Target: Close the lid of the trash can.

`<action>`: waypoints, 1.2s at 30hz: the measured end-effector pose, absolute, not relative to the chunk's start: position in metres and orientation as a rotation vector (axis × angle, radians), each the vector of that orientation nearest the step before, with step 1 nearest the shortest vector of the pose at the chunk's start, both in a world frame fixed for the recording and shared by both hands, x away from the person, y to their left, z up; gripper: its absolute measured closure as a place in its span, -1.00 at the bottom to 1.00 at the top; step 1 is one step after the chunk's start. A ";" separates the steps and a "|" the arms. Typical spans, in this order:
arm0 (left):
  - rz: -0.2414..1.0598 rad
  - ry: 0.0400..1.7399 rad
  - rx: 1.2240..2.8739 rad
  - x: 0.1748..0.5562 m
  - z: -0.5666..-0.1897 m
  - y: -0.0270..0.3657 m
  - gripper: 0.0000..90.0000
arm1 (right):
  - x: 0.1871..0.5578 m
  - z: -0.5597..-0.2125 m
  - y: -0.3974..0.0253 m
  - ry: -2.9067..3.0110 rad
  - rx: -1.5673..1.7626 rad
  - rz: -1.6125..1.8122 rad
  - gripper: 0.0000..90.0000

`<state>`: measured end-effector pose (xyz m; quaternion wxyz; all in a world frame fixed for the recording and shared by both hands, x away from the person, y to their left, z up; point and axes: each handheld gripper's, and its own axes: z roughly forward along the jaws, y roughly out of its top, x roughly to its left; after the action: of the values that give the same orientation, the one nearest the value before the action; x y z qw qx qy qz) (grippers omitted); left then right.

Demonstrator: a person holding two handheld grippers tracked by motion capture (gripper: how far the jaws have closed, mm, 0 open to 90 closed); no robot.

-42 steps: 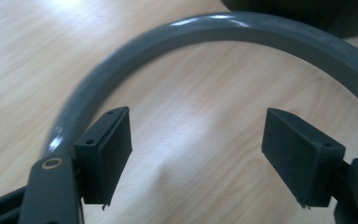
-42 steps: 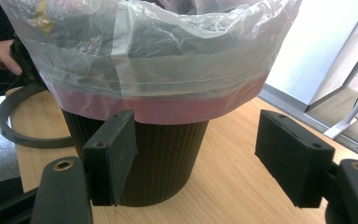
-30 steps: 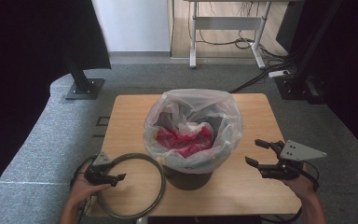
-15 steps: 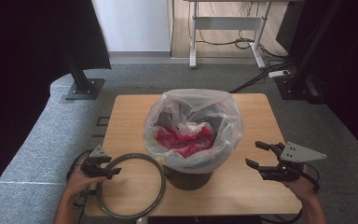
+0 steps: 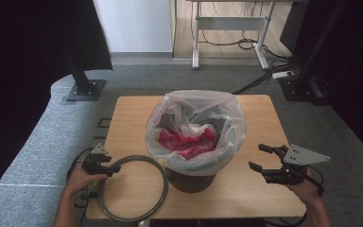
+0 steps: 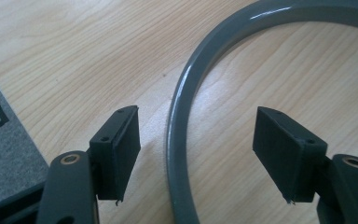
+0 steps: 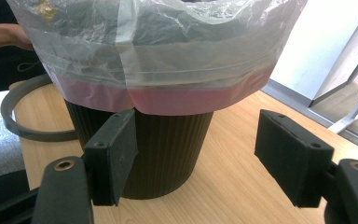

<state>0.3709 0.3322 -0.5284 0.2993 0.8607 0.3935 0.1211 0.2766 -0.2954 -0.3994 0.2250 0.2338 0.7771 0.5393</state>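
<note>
Left hand-held gripper (image 5: 108, 166), held in the person's left hand (image 5: 79, 180) at the near left corner of the table (image 5: 132, 113): its jaws stand wide apart and grasp nothing. In the left gripper view the left hand-held gripper (image 6: 196, 156) straddles one arc of a dark grey ring (image 6: 179, 116) — one jaw outside the curve, the other inside it, neither seen to touch it. The ring (image 5: 158, 198) lies flat on the light wood, just beside the base of the bin and slightly overhanging the near edge of the table.

Right hand-held gripper (image 5: 260, 158), held in the right hand (image 5: 307, 190) near the right edge: jaws likewise spread wide and empty, with a grey three-cornered plate (image 5: 306, 154) on top. It points towards the bin, apart from it. In the right gripper view the right hand-held gripper (image 7: 196, 158) faces the ribbed side of the dark waste bin (image 7: 168, 149), which stands upright at mid-table.

Waste bin (image 5: 189, 179): lined with a translucent plastic bag (image 5: 227, 118) whose mouth is folded over the rim and billows outward. Red-pink material (image 5: 186, 142) and something pale lie inside; the bag (image 7: 168, 60) shows a pink band (image 7: 186, 99) along its lower edge.

Surroundings — grey carpet (image 5: 42, 142) around the table, a white wall (image 5: 132, 23), desk legs (image 5: 196, 38) with cables (image 5: 250, 45) beyond.
</note>
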 end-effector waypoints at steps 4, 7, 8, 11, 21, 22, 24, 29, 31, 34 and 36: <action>0.326 1.057 2.297 0.373 -0.533 0.331 -0.22 | 0.277 -0.400 -0.296 2.144 0.648 1.488 -0.35; 0.331 1.065 2.311 0.373 -0.536 0.329 -0.16 | 0.277 -0.401 -0.296 2.145 0.648 1.488 -0.35; 0.336 1.068 2.318 0.374 -0.537 0.328 -0.12 | 0.277 -0.401 -0.296 2.144 0.649 1.489 -0.35; 0.334 1.083 2.328 0.374 -0.541 0.328 -0.02 | 0.276 -0.401 -0.296 2.145 0.648 1.488 -0.35; 0.347 1.117 2.332 0.376 -0.543 0.328 0.35 | 0.277 -0.403 -0.298 2.143 0.656 1.490 -0.35; 0.348 1.116 2.330 0.376 -0.543 0.328 0.39 | 0.277 -0.403 -0.298 2.144 0.657 1.489 -0.35; 0.349 1.120 2.325 0.376 -0.543 0.328 0.44 | 0.277 -0.404 -0.298 2.146 0.656 1.488 -0.35; 0.340 1.129 2.313 0.375 -0.543 0.329 0.65 | 0.277 -0.405 -0.299 2.147 0.663 1.484 -0.35; 0.334 1.127 2.314 0.375 -0.543 0.329 0.68 | 0.277 -0.405 -0.300 2.145 0.666 1.483 -0.35; 0.333 1.118 2.330 0.374 -0.542 0.329 0.71 | 0.276 -0.404 -0.301 2.140 0.667 1.485 -0.35; 0.325 1.113 2.339 0.374 -0.542 0.329 0.72 | 0.276 -0.404 -0.302 2.139 0.669 1.484 -0.35</action>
<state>0.3737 0.3289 -0.5419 0.2627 0.8645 0.4114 0.1201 0.2759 -0.3021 -0.4043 0.2250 0.2424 0.7753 0.5381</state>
